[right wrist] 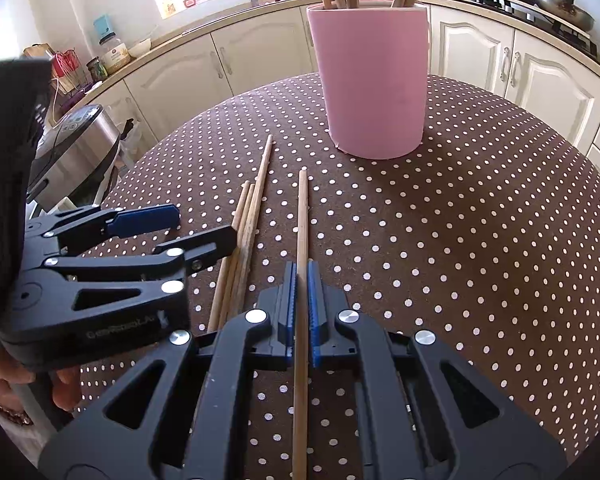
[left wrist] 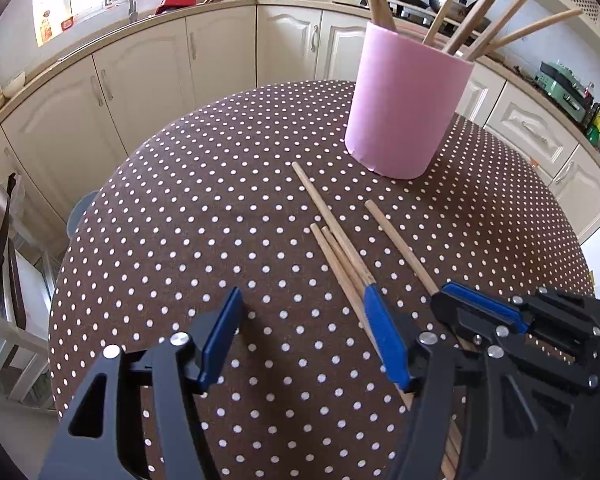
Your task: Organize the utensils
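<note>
One chopstick (right wrist: 301, 216) clamped in right gripper (right wrist: 302, 276), rear end cut off; left gripper (left wrist: 300, 312) wide, empty

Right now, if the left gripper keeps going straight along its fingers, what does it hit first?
Probably bare polka-dot tablecloth: the open left gripper points down at it. The loose chopsticks lie just off its right finger; depth unclear.

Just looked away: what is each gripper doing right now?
Left gripper: open, holding nothing.
Right gripper: shut on one long wooden chopstick.
</note>
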The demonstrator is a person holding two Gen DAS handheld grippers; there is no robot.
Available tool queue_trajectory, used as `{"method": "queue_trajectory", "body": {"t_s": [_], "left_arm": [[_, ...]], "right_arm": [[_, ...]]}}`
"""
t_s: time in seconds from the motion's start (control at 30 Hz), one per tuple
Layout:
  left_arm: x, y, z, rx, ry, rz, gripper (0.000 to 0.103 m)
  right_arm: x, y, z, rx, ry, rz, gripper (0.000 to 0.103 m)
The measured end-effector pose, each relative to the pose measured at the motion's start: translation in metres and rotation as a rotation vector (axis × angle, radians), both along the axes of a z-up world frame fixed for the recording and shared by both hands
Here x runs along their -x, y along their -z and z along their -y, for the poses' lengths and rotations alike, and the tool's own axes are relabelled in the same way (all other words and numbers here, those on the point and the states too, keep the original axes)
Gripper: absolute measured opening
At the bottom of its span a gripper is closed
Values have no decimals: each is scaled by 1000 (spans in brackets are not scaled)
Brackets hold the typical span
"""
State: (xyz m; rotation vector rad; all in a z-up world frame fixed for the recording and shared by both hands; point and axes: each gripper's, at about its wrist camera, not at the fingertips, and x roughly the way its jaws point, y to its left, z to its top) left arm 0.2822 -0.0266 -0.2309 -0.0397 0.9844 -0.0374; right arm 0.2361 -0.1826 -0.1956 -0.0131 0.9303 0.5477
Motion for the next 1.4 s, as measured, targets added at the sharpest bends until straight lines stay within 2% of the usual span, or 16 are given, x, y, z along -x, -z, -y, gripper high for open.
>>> {"method": "queue_trajectory", "body": {"t_s": [0.37, 0.43, 0.5, 0.6, 0.67, 0.73, 0.77, 0.8, 0.9, 1.1, 1.17, 1.2, 1.23, 1.27, 1.4], "left_arm": [[1, -1, 4, -35, 1, -26, 66], [-4, 1, 9, -74, 7, -25, 66], [-6, 1, 9, -78, 8, -23, 65], [-9, -1, 6, -69, 7, -17, 47], [-11, -2, 2, -56, 8, -14, 39], [-13, -3, -6, -49, 9, -7, 24], [-15, -4, -10, -39, 9, -6, 22], [-15, -4, -13, -33, 10, -7, 15], [-20, -3, -24, -6, 20, -11, 11], [-24, -2, -33, 33, 39, -14, 6], [-24, -4, -35, 45, 48, -16, 6], [-24, -4, -35, 46, 54, -17, 5], [-24, -6, -35, 48, 61, -16, 5], [-25, -8, -36, 53, 66, -13, 5], [-20, -16, -30, 70, 76, 6, 5]], "right_arm": [[2, -2, 8, 9, 4, 0, 7], [2, -3, 6, 13, 5, 0, 7], [1, -5, 3, 15, 5, 4, 7], [-3, -12, 1, 16, 6, 17, 7], [-7, -14, 0, 29, 8, 26, 11], [-12, -17, -3, 43, 11, 33, 21], [-16, -18, -6, 54, 13, 36, 24], [-20, -18, -9, 65, 12, 36, 24], [-31, -15, -22, 123, 12, 30, 24], [-52, -12, -44, 175, -19, 1, 24], [-56, -12, -61, 236, -47, 2, 23], [-57, -13, -69, 273, -68, 8, 19], [-59, -13, -76, 278, -80, 2, 11], [-59, -13, -81, 278, -91, -3, 8], [-61, -14, -89, 250, -86, -13, 6]]}}
